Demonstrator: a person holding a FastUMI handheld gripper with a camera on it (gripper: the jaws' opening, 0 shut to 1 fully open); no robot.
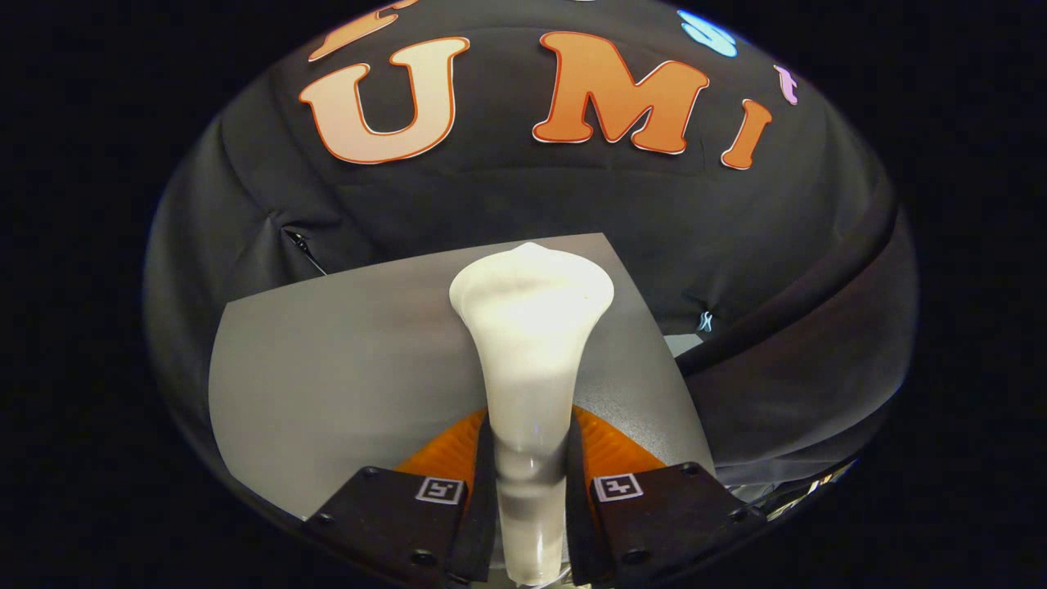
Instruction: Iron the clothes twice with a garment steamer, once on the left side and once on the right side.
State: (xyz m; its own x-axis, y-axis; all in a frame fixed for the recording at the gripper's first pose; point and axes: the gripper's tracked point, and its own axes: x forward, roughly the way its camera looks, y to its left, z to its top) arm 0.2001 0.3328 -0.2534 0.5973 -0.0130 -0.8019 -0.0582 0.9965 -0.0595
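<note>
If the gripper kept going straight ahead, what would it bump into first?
The gripper is shut on the white steamer, whose head leads. It would probably reach the grey surface first, though depth is hard to judge.

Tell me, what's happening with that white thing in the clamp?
A hand-held gripper is shut on a white garment steamer, its orange fingers pressing the handle from both sides. The steamer's wide head points ahead over a grey surface, with the black cloth wall beyond.
</note>
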